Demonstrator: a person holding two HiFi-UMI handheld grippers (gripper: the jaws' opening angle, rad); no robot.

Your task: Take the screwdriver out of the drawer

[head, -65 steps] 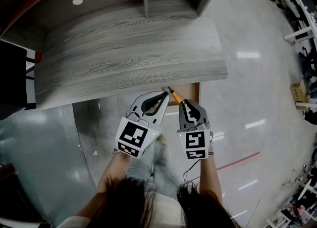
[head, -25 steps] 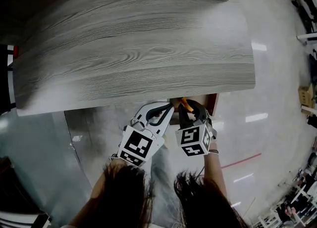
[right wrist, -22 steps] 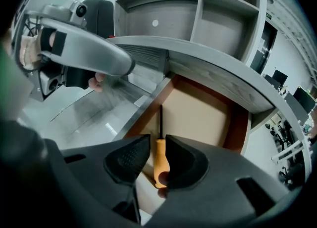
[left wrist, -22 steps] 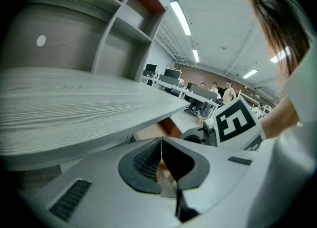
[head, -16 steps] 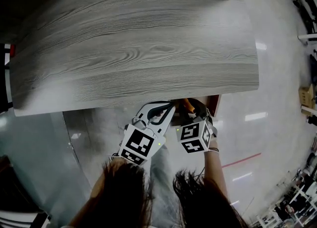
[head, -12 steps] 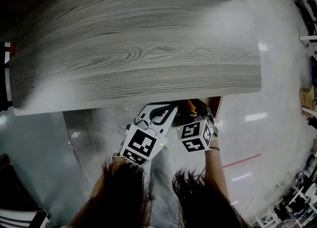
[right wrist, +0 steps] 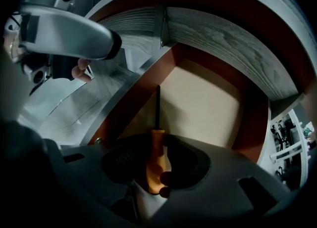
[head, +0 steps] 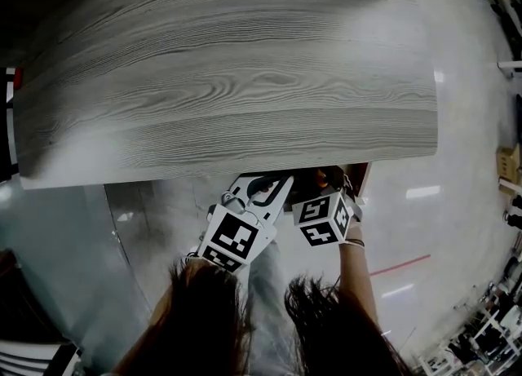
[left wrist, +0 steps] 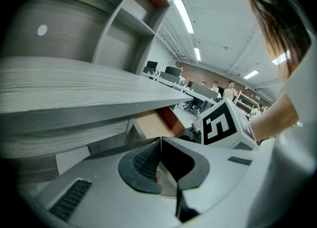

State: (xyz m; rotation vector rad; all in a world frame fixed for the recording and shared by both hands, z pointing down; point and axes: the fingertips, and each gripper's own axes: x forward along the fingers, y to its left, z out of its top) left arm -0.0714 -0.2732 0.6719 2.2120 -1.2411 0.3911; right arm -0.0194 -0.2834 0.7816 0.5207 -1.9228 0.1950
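The screwdriver [right wrist: 154, 165] has an orange handle and a thin black shaft that points into the open drawer [right wrist: 208, 103]. My right gripper [right wrist: 163, 145] is shut on the handle, just above the drawer's beige bottom and between its red-brown walls. In the head view the right gripper [head: 325, 175] reaches under the desk's front edge into the drawer [head: 356, 174], with a bit of orange screwdriver [head: 320, 177] showing. My left gripper [head: 283, 179] hangs beside it on the left, outside the drawer, shut with nothing held. The left gripper [left wrist: 160, 141] has its jaws pressed together.
The grey wood-grain desk top [head: 228, 81] overhangs the drawer. Shelving [left wrist: 124, 24] stands at the desk's back. A glossy pale floor [head: 457, 203] lies to the right and a grey panel [head: 57, 268] to the left. Far desks and people [left wrist: 218, 87] fill the room.
My right gripper has carried the screwdriver forward, under the desk edge and deeper into the drawer. The left gripper has stayed beside it. The head view has shifted closer over the desk.
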